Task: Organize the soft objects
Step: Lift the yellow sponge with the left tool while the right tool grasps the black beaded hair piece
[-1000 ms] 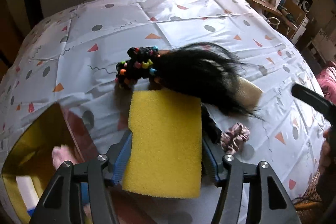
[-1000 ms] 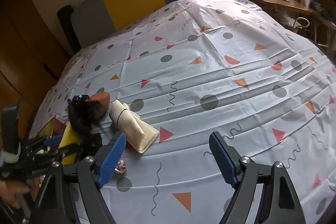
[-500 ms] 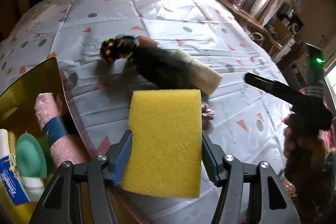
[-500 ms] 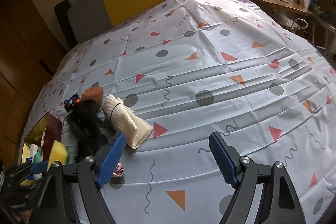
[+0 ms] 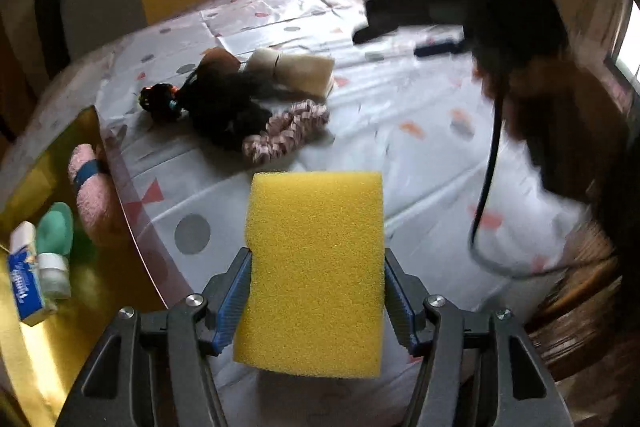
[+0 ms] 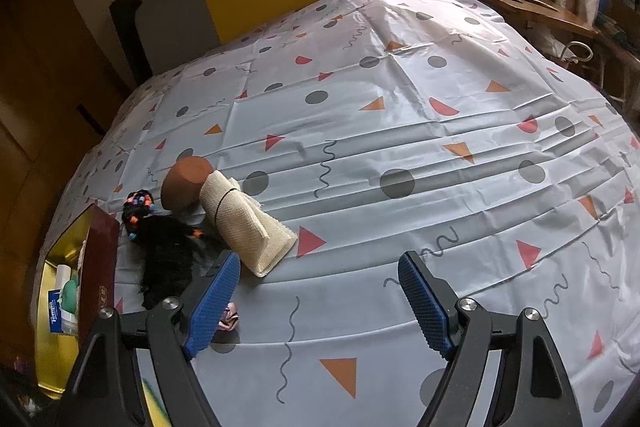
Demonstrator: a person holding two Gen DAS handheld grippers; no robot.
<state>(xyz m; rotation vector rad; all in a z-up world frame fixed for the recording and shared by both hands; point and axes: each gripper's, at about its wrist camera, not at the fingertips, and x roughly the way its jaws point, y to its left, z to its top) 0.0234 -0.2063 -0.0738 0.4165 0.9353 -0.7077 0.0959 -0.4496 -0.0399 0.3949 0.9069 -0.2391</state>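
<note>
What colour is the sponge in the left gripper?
Yellow; the sponge shows best in the left wrist view.

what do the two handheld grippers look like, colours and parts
Both look alike: the left gripper and right gripper have dark grey, angular plastic frames with triangular cut-outs and round silver screw heads. Their fingers carry blue, finely ribbed pads. In the left view a black cable hangs below the right gripper's blurred black body.

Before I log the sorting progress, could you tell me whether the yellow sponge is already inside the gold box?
No, the sponge is clamped in the left claw above the tablecloth, right of the box.
</note>
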